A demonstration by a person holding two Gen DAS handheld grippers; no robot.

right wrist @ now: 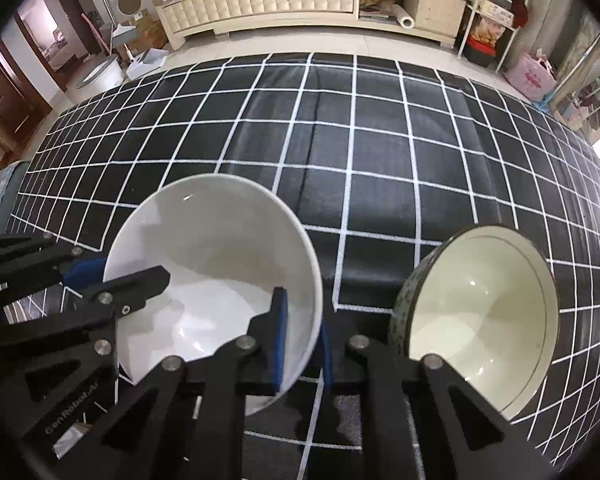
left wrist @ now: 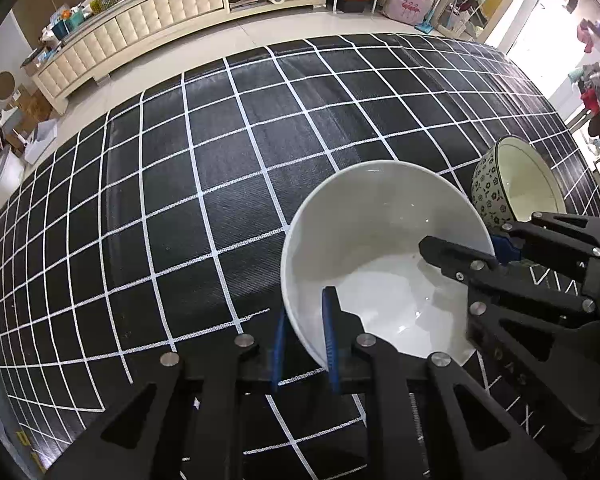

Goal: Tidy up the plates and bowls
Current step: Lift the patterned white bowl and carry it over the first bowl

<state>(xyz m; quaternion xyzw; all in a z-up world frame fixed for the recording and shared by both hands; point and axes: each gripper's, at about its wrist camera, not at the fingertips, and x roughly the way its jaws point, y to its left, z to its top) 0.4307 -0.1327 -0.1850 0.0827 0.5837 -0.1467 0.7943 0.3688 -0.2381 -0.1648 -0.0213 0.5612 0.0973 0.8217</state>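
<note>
A plain white bowl (left wrist: 380, 232) (right wrist: 220, 240) sits on the black cloth with a white grid (left wrist: 180, 200) (right wrist: 380, 160). My left gripper (left wrist: 305, 320) (right wrist: 128, 272) is shut on the bowl's left rim, one blue pad inside and one outside. On the opposite side, my right gripper (right wrist: 302, 320) (left wrist: 466, 246) is shut on the rim in the same way. A second bowl, cream inside with a dark flower pattern outside (left wrist: 488, 192) (right wrist: 480, 312), stands just right of the white one with a narrow gap between them. I cannot tell whether the white bowl still rests on the cloth.
The gridded cloth runs wide to the left and towards the far edge, where pale floor tiles begin. A long cream cabinet (left wrist: 140, 28) (right wrist: 280, 0) with clutter on top lines the far wall. A pink bag (left wrist: 408, 4) (right wrist: 530, 76) and shelving stand at the far right.
</note>
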